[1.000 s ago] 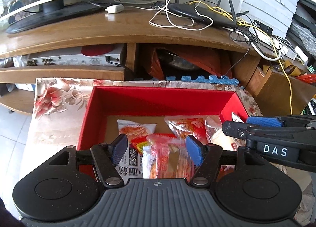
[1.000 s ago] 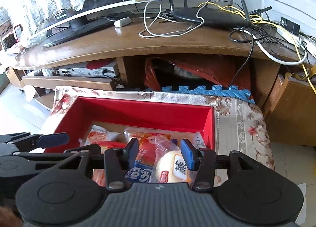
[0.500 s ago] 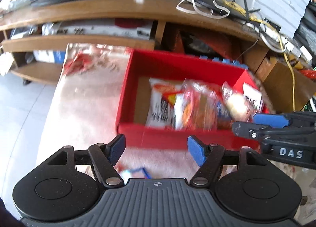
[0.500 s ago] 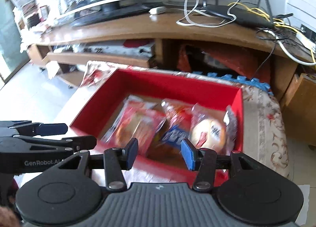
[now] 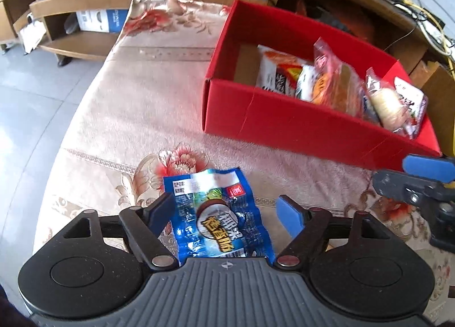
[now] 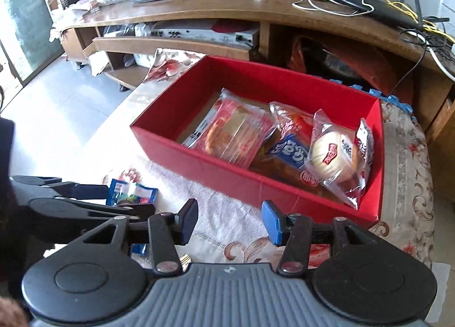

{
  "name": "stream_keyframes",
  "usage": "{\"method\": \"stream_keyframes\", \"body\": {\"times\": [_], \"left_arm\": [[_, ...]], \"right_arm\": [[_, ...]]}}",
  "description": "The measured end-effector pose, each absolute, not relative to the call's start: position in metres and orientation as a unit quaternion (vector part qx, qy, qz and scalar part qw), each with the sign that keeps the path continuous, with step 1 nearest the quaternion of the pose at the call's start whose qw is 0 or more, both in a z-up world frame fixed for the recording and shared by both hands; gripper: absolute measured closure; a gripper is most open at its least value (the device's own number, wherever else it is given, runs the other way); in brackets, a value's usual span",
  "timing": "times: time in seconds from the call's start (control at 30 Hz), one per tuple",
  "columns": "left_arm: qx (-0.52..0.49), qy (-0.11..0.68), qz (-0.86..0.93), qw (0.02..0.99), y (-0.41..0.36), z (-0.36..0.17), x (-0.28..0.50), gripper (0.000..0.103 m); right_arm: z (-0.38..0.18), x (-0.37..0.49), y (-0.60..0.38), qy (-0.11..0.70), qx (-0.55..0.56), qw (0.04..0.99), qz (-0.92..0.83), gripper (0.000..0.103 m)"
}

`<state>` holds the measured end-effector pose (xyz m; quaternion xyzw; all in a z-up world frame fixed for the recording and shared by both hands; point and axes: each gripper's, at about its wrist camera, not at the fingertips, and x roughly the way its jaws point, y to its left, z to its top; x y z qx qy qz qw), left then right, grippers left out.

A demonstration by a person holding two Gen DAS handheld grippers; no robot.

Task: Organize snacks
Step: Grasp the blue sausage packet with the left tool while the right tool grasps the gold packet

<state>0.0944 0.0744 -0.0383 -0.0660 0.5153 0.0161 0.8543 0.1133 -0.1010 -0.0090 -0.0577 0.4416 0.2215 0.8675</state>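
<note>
Blue packet [image 5: 220, 217] lies flat on the cloth-covered surface [image 5: 136, 116], right between the left gripper [image 5: 226, 213] fingers, its long axis running roughly 12 to 6 in the left view, tilted slightly toward 11. Those fingers are opening wide around it; the pad at 9 o'clock sits at its edge, the pad at 3 stands clear. The left hand is plainly nearer. Red box [image 5: 298, 125], already holding several snacks, sits toward 1 o'clock from the packet. The right gripper [image 6: 230, 220] hovers empty, fingers fairly narrow, over bare cloth before the box. The packet's near end is hidden under the left gripper body, and its print is hard to read.
</note>
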Motion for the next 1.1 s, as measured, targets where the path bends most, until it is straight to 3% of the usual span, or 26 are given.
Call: {"method": "stream_keyframes", "body": {"times": [0.53, 0.7, 1.1], "left_arm": [[-0.058, 0.524, 0.022, 0.849, 0.073, -0.043, 0.088, 0.017], [-0.038, 0.52, 0.019, 0.853, 0.069, -0.043, 0.087, 0.026], [-0.044, 0.518, -0.013, 0.854, 0.082, -0.036, 0.08, 0.028]], "right_arm": [[-0.02, 0.108, -0.095, 0.463, -0.073, 0.852, 0.235, 0.052], [-0.022, 0.107, -0.096, 0.466, -0.075, 0.85, 0.235, 0.052], [-0.044, 0.1, -0.089, 0.498, -0.107, 0.813, 0.281, 0.051]]}}
